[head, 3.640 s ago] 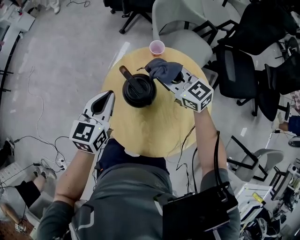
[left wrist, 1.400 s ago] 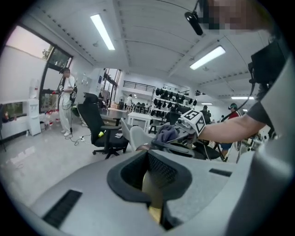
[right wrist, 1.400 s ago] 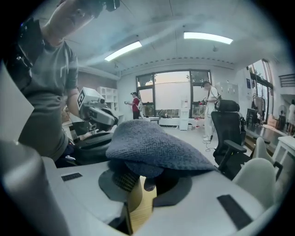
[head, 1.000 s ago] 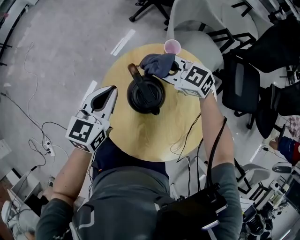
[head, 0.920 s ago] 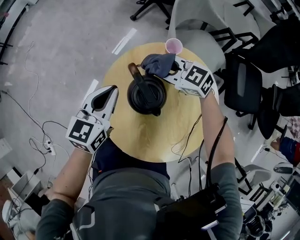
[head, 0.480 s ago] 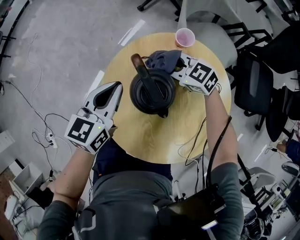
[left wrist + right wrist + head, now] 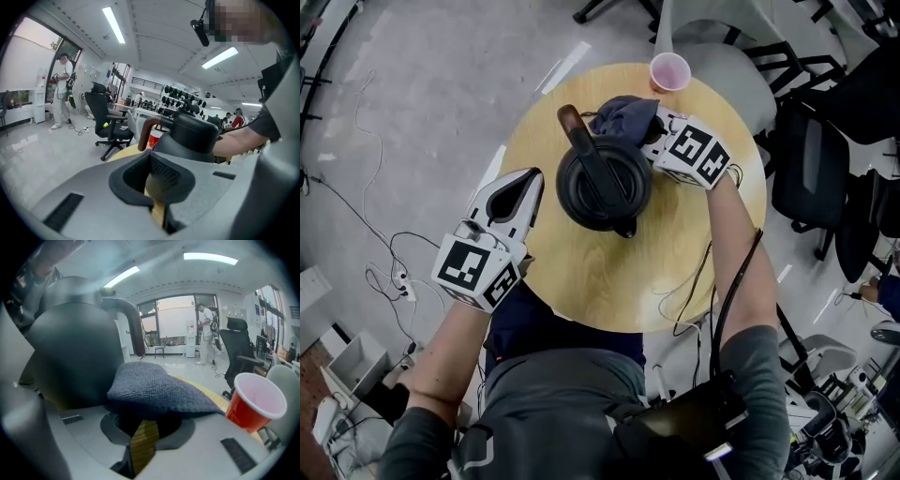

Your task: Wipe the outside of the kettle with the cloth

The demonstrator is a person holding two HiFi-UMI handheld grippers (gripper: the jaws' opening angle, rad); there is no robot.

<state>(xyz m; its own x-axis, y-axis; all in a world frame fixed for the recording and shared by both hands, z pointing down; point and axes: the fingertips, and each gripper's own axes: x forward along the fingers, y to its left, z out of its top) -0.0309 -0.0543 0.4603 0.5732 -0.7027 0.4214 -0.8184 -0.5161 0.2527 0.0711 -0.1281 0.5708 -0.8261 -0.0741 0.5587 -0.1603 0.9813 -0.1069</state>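
A black kettle (image 7: 603,183) with a brown-tipped handle (image 7: 572,120) stands on the round wooden table (image 7: 581,272). My right gripper (image 7: 652,129) is shut on a dark blue cloth (image 7: 623,114). It holds the cloth against the kettle's far side, beside the handle. In the right gripper view the cloth (image 7: 154,387) drapes over the jaws, with the kettle (image 7: 70,357) close on the left. My left gripper (image 7: 534,176) hovers at the table's left edge, apart from the kettle. Its jaws are shut with nothing between them. In the left gripper view the kettle (image 7: 187,136) stands just ahead.
A red cup (image 7: 669,71) with a pink inside stands at the table's far edge, just beyond the right gripper; the same cup (image 7: 255,401) is at lower right in the right gripper view. Office chairs (image 7: 825,169) stand to the right. Cables lie on the floor (image 7: 375,234) at left.
The right gripper has carried the cloth leftward round the kettle's far side, toward the handle. The left gripper has kept its place beside the table edge.
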